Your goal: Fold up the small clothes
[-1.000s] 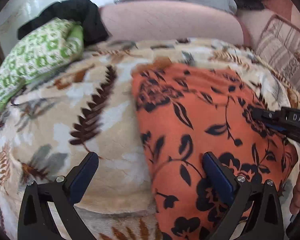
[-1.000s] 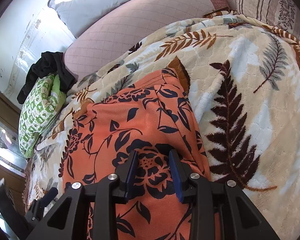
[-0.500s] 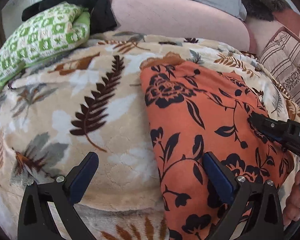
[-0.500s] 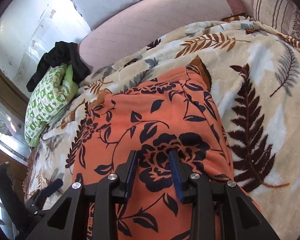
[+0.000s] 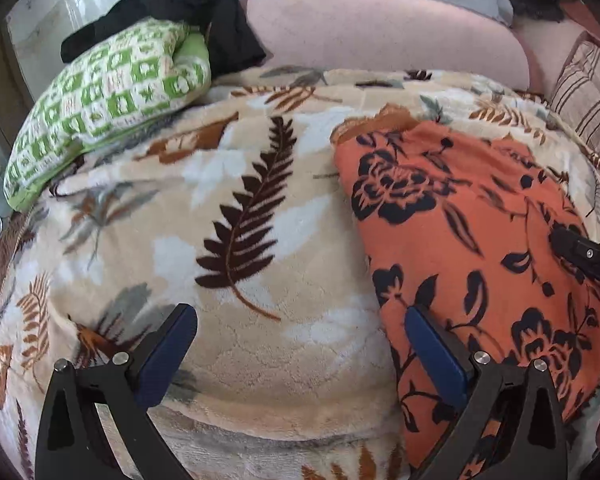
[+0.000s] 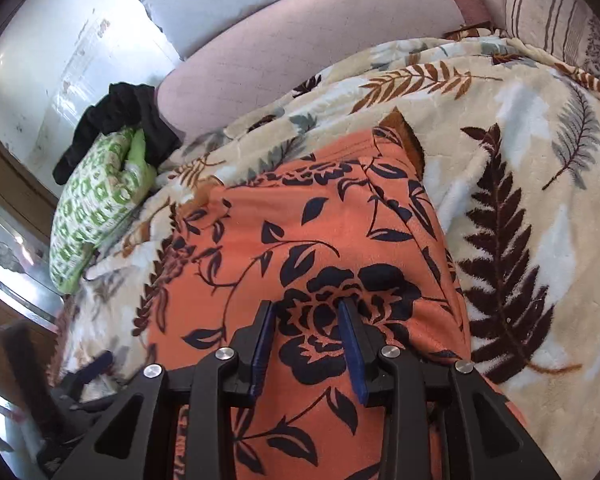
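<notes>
No readable text, label, brand, number or sign is found in either view. The patterns on the fabrics are leaves, flowers and squares only, and nothing lettered is shown on them.

Both grippers, left gripper (image 5: 300,354) & right gripper (image 6: 306,344): black frames, blue pads, silver screws; markings prob. hidden.
</notes>
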A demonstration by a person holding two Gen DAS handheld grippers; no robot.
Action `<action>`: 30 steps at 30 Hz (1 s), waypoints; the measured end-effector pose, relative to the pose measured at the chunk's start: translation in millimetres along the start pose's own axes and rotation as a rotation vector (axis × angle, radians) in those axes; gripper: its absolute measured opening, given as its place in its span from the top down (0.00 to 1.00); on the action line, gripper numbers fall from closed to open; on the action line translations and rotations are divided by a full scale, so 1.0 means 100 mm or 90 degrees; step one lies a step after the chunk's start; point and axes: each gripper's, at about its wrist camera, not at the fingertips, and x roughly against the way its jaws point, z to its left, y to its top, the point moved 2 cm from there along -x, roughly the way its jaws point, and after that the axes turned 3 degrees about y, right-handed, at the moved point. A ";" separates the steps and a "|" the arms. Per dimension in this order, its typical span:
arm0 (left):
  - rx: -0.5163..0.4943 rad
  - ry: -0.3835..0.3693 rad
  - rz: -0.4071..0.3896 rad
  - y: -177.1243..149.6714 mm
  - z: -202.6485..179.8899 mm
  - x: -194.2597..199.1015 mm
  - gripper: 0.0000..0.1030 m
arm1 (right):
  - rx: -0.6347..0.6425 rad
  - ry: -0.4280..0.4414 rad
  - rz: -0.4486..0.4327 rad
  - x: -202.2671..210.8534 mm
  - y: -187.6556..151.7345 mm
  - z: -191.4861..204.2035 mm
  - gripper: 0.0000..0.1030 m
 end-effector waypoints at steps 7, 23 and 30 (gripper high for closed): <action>-0.004 0.010 -0.073 0.08 -0.02 0.27 0.00 | 0.009 0.017 -0.042 0.19 0.03 0.05 0.64; -0.020 0.009 -0.068 0.03 -0.10 0.23 0.00 | 0.003 -0.022 -0.007 0.06 0.02 -0.03 0.64; -0.029 0.018 -0.063 0.01 -0.13 0.19 0.00 | -0.012 -0.004 -0.017 0.10 0.01 -0.07 0.64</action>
